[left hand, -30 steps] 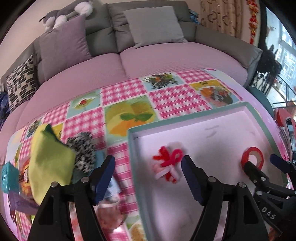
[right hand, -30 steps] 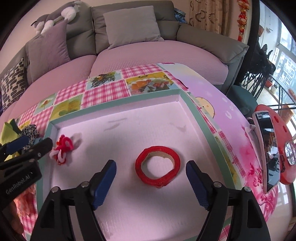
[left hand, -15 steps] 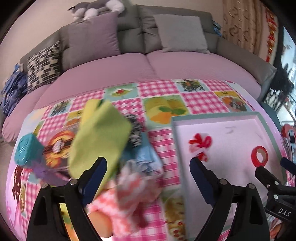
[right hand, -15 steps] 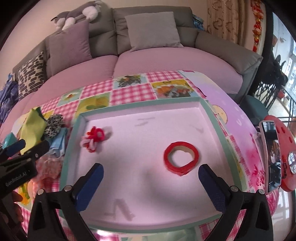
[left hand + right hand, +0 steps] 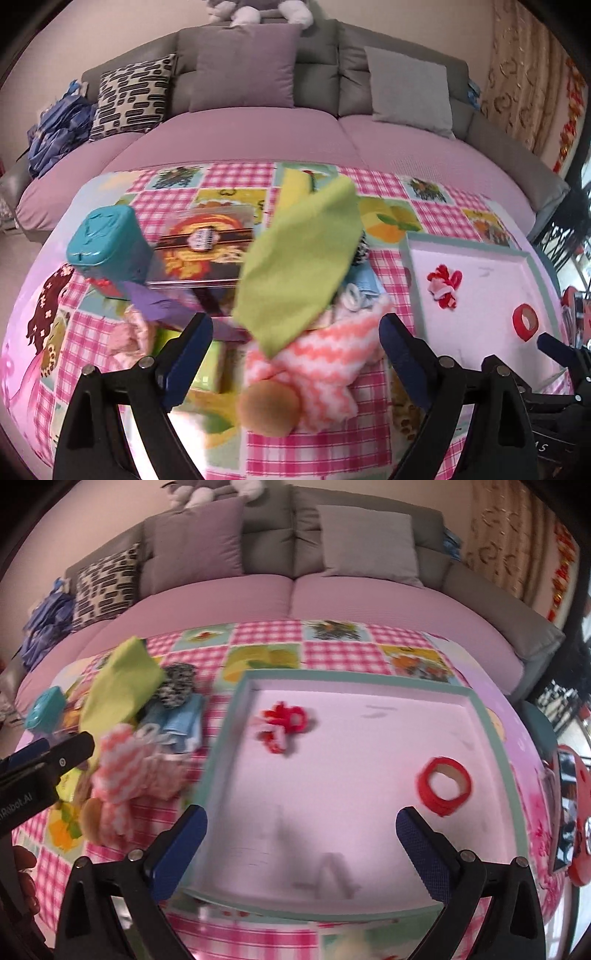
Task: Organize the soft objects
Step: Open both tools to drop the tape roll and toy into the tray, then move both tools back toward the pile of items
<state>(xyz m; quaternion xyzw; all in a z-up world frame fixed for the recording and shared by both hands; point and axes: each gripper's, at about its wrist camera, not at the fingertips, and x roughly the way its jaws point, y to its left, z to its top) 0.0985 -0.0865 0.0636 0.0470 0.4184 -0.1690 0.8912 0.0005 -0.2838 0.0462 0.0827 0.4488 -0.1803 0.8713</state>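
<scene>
The left gripper (image 5: pixel 295 354), with black arms and 2 blue pads, is hanging with its jaws spread wide over a heap of soft things on the pink checked tablecloth (image 5: pixel 236 177), pinching nothing. Between its fingers a pink-and-white zigzag knitted piece (image 5: pixel 317 365) with a tan pompom (image 5: pixel 269 404) is lying on the cloth, not touched by either pad. A lime-green felt cloth (image 5: pixel 299 266) is draping over the heap just behind it, partly covering a light blue folded cloth (image 5: pixel 364 286) and a black-and-white speckled fabric (image 5: pixel 177 686). To the left a teal plastic box (image 5: pixel 110 247) is standing beside a flat printed tin (image 5: pixel 207 254), with a purple strip (image 5: pixel 166 306) below them.

The right gripper (image 5: pixel 301 849) is also standing fully spread and empty, hovering above the shallow white tray with a mint-green rim (image 5: pixel 484 716). Inside the tray 2 things are lying well apart: a red-and-white fuzzy knot of pipe cleaners (image 5: pixel 282 725) near the far left corner and a red roll of tape (image 5: pixel 445 786) toward the right side, just ahead of the right finger. The heap is sitting just beside the tray's left wall. A grey sofa with pink seat cushions (image 5: pixel 295 590) is curving behind the table.
</scene>
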